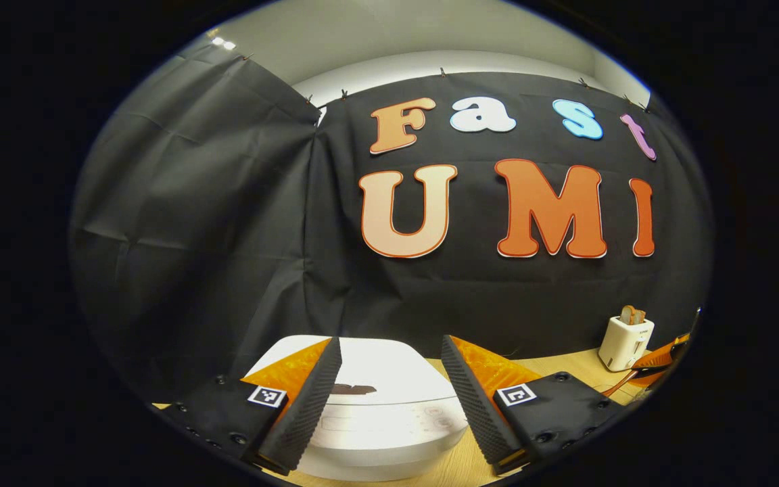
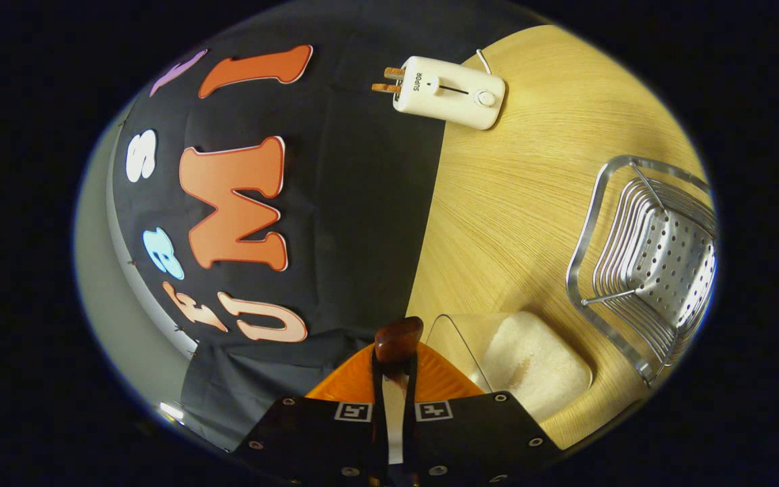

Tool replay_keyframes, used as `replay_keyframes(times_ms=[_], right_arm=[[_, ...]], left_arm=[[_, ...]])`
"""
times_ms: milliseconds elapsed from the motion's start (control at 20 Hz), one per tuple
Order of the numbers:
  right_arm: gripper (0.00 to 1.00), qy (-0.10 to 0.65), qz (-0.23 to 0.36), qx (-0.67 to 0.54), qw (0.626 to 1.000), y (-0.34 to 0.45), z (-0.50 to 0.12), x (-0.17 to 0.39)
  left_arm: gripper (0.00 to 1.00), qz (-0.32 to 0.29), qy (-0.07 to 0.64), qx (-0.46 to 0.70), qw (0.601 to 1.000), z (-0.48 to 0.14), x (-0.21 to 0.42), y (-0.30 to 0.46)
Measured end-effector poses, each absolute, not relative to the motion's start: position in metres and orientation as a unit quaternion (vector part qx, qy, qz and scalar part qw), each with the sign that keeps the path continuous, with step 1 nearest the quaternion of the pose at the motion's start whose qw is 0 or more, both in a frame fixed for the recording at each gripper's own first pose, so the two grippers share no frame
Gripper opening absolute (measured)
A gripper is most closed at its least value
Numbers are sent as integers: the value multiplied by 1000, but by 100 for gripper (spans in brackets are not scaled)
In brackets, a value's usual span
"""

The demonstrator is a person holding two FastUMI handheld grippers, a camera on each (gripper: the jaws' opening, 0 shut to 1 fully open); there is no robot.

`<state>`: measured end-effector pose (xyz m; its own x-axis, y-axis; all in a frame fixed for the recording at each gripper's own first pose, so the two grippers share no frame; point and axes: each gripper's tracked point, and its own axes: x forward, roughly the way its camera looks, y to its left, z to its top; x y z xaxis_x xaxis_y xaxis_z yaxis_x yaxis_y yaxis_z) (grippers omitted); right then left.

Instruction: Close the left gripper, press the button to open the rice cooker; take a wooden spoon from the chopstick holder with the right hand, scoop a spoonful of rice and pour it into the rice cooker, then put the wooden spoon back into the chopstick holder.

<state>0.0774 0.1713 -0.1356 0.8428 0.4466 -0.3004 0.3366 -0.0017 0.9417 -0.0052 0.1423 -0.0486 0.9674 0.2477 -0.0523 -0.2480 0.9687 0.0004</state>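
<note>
Gripping the wooden spoon, the right gripper is sitting with both fingers pressed onto the handle, which is projecting past the tips. Just beside it, a clear container of rice is resting on the wooden table; a metal rack is standing farther off, partly cut off at the edge. A white toaster is standing against the wall.

The left gripper is hanging wide apart, holding nothing, above the closed white rice cooker. The cooker's panel markings are too faint to make out.
</note>
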Motion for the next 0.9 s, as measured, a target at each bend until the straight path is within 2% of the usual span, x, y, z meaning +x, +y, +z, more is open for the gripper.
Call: replay_keyframes(times_ms=[500, 750, 900], right_arm=[[8, 252, 57, 789, 557, 149, -118, 90], [8, 251, 58, 798, 544, 148, -115, 97], [8, 246, 57, 793, 554, 144, -113, 100]], left_arm=[[97, 131, 27, -13, 991, -41, 5, 148], [95, 136, 53, -35, 989, -45, 10, 167], [96, 152, 90, -43, 983, -53, 13, 192]])
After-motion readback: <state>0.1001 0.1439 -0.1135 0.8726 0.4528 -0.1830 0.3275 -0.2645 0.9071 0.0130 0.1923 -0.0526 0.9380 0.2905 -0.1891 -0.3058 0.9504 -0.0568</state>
